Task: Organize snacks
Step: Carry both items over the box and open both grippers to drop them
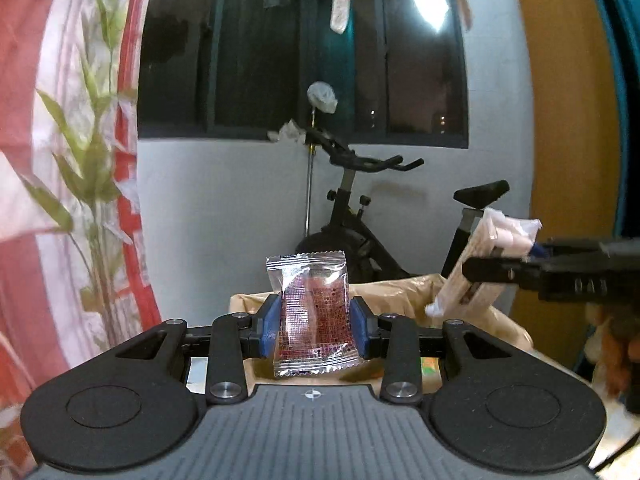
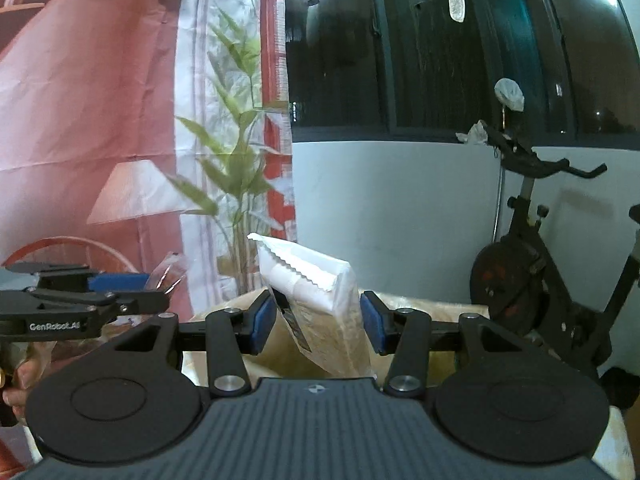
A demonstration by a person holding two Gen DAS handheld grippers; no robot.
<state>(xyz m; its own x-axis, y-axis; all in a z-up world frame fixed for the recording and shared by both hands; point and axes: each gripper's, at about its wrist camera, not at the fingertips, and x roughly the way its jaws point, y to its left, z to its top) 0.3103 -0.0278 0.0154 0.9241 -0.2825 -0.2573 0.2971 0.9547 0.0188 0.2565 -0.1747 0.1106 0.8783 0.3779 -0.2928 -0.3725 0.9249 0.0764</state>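
1. The left gripper (image 1: 313, 326) was closed on a small clear snack packet (image 1: 311, 312) with a red printed filling, its 2 blue pads (image 1: 269, 327) pressing the packet's left and right sides.
2. The packet stood upright between the pads, its crimped top edge above them and its crimped bottom edge just over the gripper body.
3. The right gripper (image 2: 318, 322) held a larger white-and-tan snack pack (image 2: 320, 312), tilted so that its serrated white top leaned to the left.
4. In the right wrist view, the left pad touched the pack near its dark label and the right pad (image 2: 370, 326) sat against the pack's right edge (the jaws were only partly closed, given the pack's width).
5. In the left wrist view, the right gripper (image 1: 520, 264) came in from the right edge, with the same pack (image 1: 472, 268) hanging slanted from it.
6. In the right wrist view, the left gripper (image 2: 156, 284) showed at the left edge, a sliver of its clear packet (image 2: 170, 270) sticking out past the blue pad.
7. Below and behind both grippers lay a brown paper bag (image 1: 404, 292), its crumpled rim open.
8. An exercise bike (image 1: 360, 208) stood against the pale wall under a dark window (image 1: 260, 60).
9. A red-and-white curtain (image 1: 60, 140) printed with green leaves hung on the left.
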